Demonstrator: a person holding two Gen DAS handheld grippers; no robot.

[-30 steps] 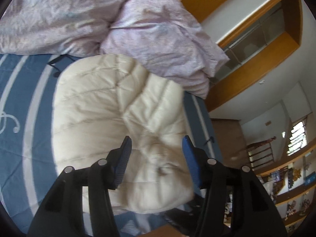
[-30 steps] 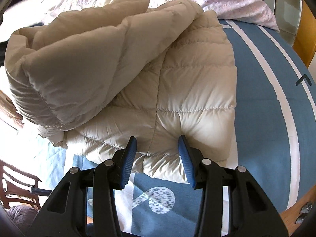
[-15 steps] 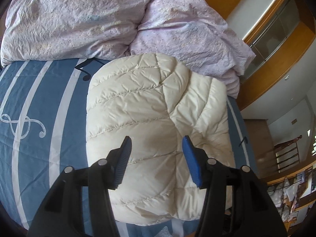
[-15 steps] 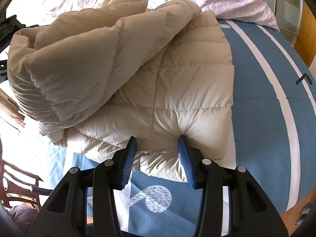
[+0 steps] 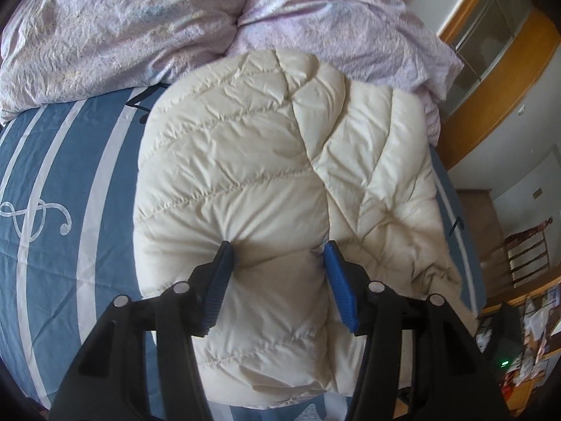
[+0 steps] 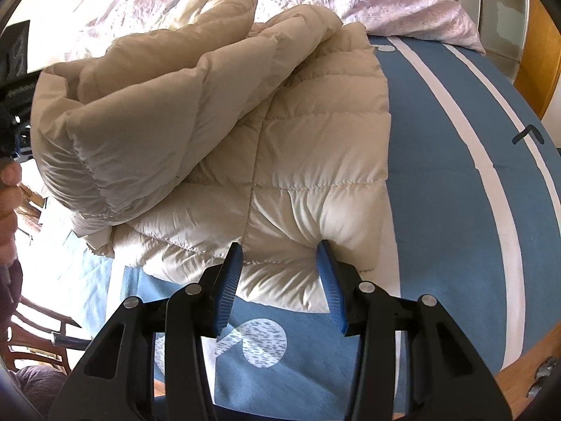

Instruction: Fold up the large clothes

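A cream quilted down jacket (image 5: 245, 161) lies on the bed, folded over itself. My left gripper (image 5: 278, 245) is shut on a puffy bulge of the upper layer, and creases run out from both blue pads. In the right wrist view that folded-over layer (image 6: 140, 112) rests as a thick roll on the flat lower layer (image 6: 326, 147). Down at the jacket's near hem, my right gripper (image 6: 280, 245) is shut on the fabric, which puckers between its pads. A hand (image 6: 8, 189) shows at the left edge beside a black gripper part.
The bed carries a blue sheet with white stripes (image 5: 52, 175) (image 6: 455, 210). A crumpled lilac duvet (image 5: 122, 35) is heaped behind the jacket. Wooden cabinetry (image 5: 491, 87) stands to the right. The wooden bed edge (image 6: 526, 368) and a chair (image 6: 31, 333) are near.
My left gripper has sunk and tipped down with the upper layer, so the jacket now fills its view and bulges between the pads. The right gripper has stayed put on the hem.
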